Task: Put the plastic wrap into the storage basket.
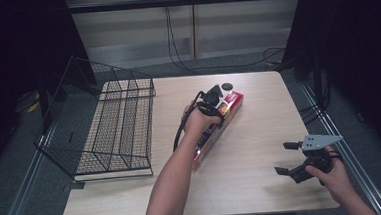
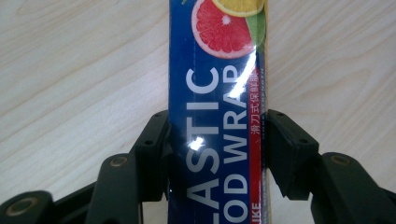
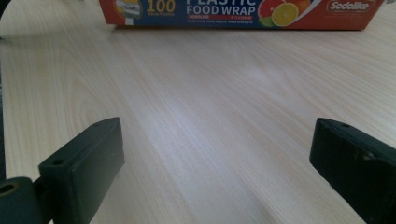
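Two jaws of left gripper (image 2: 217, 154) clamp wrap box (image 2: 217, 116) edges.

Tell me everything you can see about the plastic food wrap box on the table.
The plastic food wrap box is a long, narrow carton that looks like printed cardboard, glossy blue with red ends, white lettering and pictures of cut citrus fruit. It lies flat on the wooden table, near the middle, set at a slant, to the right of the wire basket. The left gripper comes down over it, and its black fingers press on both long sides. The right gripper rests apart from it, open.
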A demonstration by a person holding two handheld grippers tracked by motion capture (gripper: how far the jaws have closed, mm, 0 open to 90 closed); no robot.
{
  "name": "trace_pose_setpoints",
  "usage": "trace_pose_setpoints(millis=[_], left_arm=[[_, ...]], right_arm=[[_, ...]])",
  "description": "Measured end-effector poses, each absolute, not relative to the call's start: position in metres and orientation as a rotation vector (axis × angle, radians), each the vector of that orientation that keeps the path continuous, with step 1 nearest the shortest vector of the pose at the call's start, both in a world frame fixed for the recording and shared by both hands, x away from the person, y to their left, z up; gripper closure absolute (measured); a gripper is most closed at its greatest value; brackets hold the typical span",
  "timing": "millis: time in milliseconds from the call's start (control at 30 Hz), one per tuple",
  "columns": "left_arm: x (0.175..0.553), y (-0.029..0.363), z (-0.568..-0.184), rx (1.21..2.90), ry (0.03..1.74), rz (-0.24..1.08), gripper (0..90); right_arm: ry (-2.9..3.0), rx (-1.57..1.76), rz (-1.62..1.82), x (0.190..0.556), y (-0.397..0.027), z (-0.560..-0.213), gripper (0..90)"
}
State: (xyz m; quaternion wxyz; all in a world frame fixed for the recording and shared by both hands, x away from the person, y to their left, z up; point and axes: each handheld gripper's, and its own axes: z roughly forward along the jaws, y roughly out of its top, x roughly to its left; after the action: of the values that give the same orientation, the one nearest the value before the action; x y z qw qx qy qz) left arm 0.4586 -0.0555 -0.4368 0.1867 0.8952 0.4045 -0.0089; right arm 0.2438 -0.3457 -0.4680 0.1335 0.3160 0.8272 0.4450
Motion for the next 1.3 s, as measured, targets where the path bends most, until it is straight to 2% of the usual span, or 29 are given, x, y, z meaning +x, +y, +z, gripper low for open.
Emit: trace_pose_setpoints(millis=[400, 1300], left_arm=[[0.457, -0.027, -0.408, 2.521, 1.191, -0.057, 47.3], [0.454, 0.02, -0.346, 2.44, 1.357, -0.013, 46.9]], right_arm=[[2.386, 0.926, 1.307, 0.243, -0.347, -0.468, 2.7], [2.376, 0.936, 1.328, 0.244, -0.346, -0.467, 2.7]])
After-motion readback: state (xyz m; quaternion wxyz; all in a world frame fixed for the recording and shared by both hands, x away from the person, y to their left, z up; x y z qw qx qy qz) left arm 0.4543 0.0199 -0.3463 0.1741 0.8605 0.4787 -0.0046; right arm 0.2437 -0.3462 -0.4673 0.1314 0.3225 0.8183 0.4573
